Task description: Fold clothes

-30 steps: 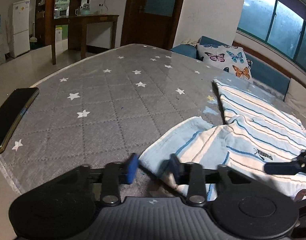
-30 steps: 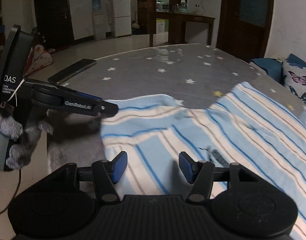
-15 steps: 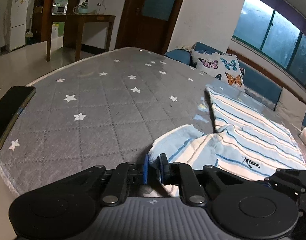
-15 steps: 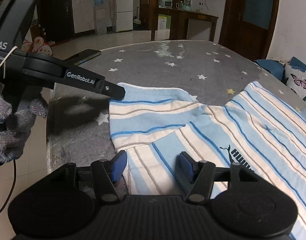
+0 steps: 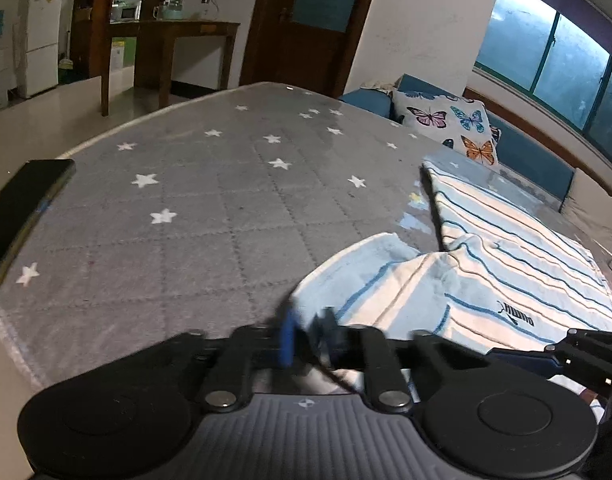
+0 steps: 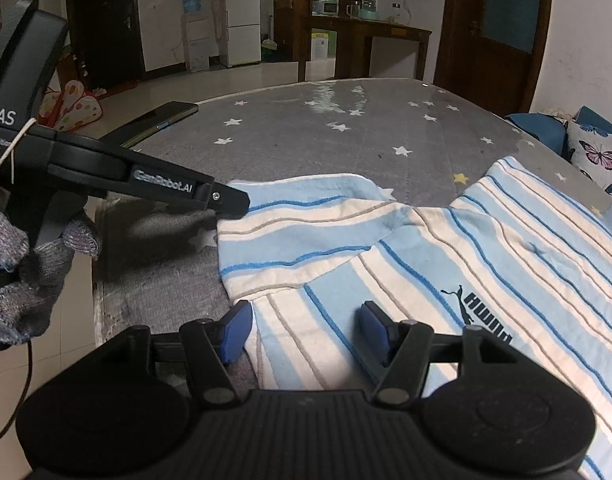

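Closing on the sleeve edge (image 5: 306,304) of the striped shirt (image 6: 445,248) at lower centre, the left gripper (image 5: 307,336) seems, through blur, to pinch only a thin bite that could slip, while the right gripper (image 6: 302,330) hovers unclenched, its grip empty, over the hem.

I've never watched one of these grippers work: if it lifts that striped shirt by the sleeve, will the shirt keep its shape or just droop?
Probably droop: the striped shirt already lies in soft wrinkles on the star-patterned mat. The left gripper, its jaws closing on the sleeve edge, would likely drag the rest along behind. It looks light, and the fuzzy knit probably won't slip.
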The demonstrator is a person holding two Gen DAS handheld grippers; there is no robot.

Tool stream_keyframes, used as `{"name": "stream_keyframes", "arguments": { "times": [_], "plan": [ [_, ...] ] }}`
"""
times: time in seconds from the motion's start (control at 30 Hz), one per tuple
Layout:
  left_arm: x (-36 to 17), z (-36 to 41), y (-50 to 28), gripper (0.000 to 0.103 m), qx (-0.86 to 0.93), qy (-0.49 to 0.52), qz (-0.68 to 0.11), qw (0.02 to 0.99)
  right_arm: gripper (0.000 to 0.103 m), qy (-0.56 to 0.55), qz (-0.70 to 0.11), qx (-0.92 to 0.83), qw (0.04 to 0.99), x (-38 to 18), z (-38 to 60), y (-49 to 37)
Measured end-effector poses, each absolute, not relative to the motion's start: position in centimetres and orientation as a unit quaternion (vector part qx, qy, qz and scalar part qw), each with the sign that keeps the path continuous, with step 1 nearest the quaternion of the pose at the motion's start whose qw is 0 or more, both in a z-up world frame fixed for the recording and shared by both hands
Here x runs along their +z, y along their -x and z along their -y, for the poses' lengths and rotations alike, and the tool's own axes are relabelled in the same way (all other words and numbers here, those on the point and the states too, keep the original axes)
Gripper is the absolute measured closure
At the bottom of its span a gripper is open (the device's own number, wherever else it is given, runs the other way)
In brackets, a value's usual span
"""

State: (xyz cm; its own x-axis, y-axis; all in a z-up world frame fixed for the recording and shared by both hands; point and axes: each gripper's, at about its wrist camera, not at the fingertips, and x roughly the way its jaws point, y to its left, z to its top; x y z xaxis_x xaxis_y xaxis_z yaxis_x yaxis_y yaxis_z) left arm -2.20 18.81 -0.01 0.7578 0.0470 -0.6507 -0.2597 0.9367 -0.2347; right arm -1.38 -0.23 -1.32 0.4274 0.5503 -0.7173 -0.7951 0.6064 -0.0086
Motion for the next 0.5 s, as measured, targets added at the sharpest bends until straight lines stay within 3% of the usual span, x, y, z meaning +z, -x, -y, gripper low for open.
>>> {"name": "stream_keyframes", "arguments": {
  "times": [0.3, 0.5],
  "plan": [
    [4.5, -16.0, 3.4, 0.097, -0.007, 0.16, -0.273, 0.949, 0.04, 0.165, -0.348, 0.407, 0.828, -1.4, 0.6, 1.4],
    [5.2, -13.2, 3.5, 0.097, -0.089, 0.151, -0.27, 0.947, 0.039, 0.145, -0.355, 0.392, 0.836, -0.6, 3.3, 1.4]
  ]
}}
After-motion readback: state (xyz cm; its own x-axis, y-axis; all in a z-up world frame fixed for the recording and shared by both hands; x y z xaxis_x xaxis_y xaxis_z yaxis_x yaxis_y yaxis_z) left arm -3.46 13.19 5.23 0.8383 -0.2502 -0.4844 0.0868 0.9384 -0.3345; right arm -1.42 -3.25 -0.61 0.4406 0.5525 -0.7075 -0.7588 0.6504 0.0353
